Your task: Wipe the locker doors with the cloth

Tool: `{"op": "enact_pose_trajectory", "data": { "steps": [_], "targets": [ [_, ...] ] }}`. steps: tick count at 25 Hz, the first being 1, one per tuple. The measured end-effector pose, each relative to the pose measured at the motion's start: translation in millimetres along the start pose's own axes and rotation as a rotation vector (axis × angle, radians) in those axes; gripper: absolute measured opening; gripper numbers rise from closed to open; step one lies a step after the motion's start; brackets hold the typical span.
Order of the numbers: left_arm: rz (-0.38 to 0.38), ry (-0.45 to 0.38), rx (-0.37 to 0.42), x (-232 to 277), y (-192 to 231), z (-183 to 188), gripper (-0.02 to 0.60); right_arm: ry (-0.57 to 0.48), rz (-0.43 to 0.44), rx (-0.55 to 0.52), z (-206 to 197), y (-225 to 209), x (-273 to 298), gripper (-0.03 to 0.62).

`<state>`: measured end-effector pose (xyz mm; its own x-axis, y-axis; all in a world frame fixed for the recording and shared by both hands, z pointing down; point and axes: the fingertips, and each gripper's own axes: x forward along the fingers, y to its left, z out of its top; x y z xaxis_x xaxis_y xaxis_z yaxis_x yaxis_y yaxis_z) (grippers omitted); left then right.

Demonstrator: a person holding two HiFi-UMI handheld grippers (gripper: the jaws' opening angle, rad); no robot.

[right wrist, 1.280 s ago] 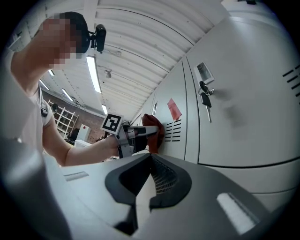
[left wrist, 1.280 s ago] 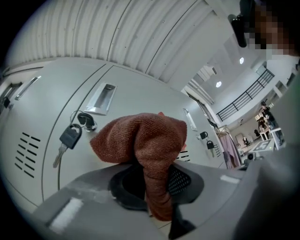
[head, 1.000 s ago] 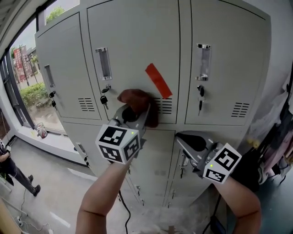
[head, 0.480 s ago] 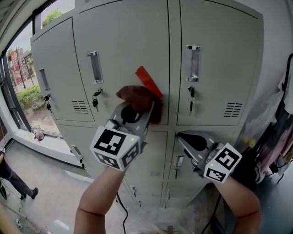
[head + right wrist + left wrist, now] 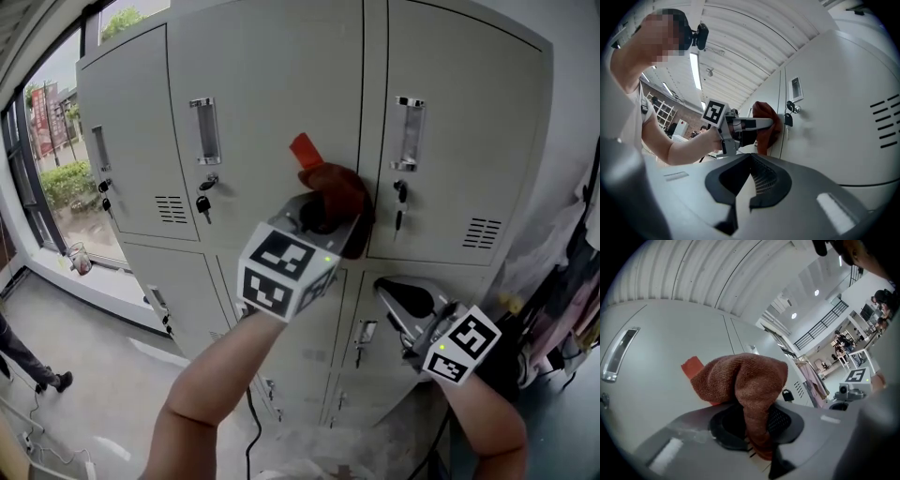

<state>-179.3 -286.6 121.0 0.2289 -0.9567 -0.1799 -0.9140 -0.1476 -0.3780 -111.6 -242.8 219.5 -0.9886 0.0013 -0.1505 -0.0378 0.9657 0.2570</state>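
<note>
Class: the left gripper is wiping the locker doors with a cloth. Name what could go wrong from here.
1. The cloth, clamped in the left gripper, sits close to the key hanging from the next door's lock; a sweep right might snag or knock it.
2. The cloth covers the lower end of the red tape; rubbing could peel it.
3. Only a fold is gripped, so the cloth might slip out.
</note>
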Motion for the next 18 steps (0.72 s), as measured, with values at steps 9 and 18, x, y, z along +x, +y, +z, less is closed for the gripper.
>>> {"op": "enact_pose_trajectory", "data": {
  "steps": [9, 18],
  "targets": [
    [0.01, 0.0, -0.02, -21.6, 26.9, -1.2, 0.083, -0.001, 0.015, 0.008, -1.8, 3.6, 9.0, 0.008],
    [0.051, -0.031, -0.048, -45.7, 61.3, -4.0, 0.083, 0.001, 0.009, 0.016, -4.5, 5.2, 9.8, 0.008]
  ]
}}
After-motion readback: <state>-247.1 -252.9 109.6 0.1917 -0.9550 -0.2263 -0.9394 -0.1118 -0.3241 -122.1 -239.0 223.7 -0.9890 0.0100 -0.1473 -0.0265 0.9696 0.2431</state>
